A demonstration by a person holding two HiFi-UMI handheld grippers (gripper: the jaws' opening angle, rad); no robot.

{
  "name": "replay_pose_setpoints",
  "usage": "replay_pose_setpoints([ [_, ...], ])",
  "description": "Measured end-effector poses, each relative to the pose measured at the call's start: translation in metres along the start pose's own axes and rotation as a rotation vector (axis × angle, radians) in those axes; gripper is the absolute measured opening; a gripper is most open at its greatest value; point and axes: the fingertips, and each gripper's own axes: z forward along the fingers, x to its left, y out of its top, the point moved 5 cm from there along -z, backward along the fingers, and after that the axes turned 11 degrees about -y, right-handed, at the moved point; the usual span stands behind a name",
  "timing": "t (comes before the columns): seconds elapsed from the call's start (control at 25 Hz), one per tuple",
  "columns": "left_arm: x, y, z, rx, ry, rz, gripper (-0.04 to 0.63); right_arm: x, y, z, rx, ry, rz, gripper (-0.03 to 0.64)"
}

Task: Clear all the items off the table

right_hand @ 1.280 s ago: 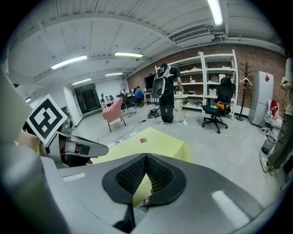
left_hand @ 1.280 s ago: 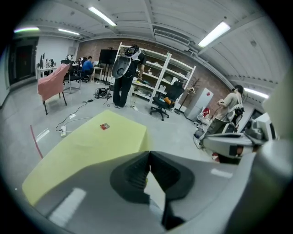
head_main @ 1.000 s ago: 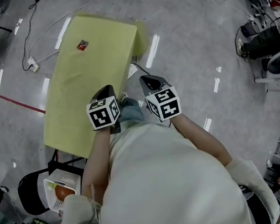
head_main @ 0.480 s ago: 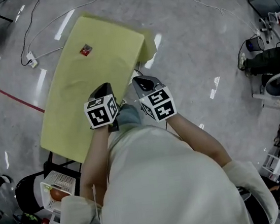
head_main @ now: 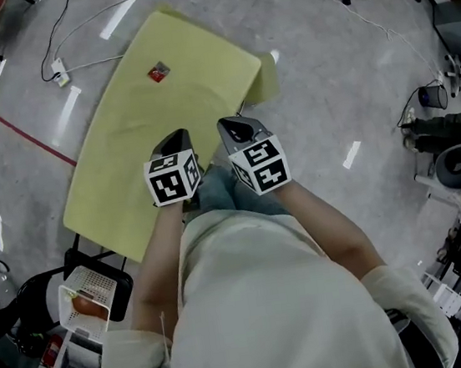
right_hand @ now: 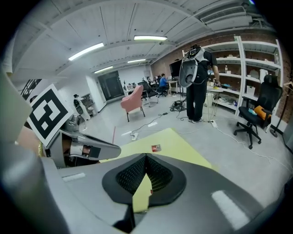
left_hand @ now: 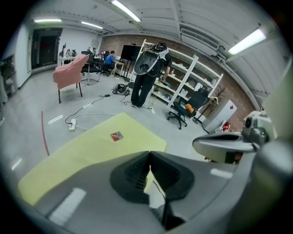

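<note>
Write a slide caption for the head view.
Left tongs and right tongs, shut, near yellow table bearing one red packet.

Small red packet with pale patch; lies flat on yellow-green table; toward far end, clear of all edges.

small red item too tiny to identify, yellow table partly behind forearm

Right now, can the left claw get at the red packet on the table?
Probably yes: bare yellow table between the left claw and the red packet. It sits toward the far end, though, and the claw is shut.
</note>
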Motion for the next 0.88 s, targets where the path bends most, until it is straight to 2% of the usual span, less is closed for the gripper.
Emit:
replay_pose_setpoints([
  [0.56, 0.073, -0.012, -0.002, -0.078, 0.159, -0.221, 0.009, 0.023, 0.027, 0.094, 0.061, 0.123, -0.157, -0.002],
  [0.88, 0.117, -0.029, 0.017, -0.104, 0.239, -0.331, 0.009, 0.030, 0.029, 0.159, 0.098, 0.157, -0.222, 0.000],
])
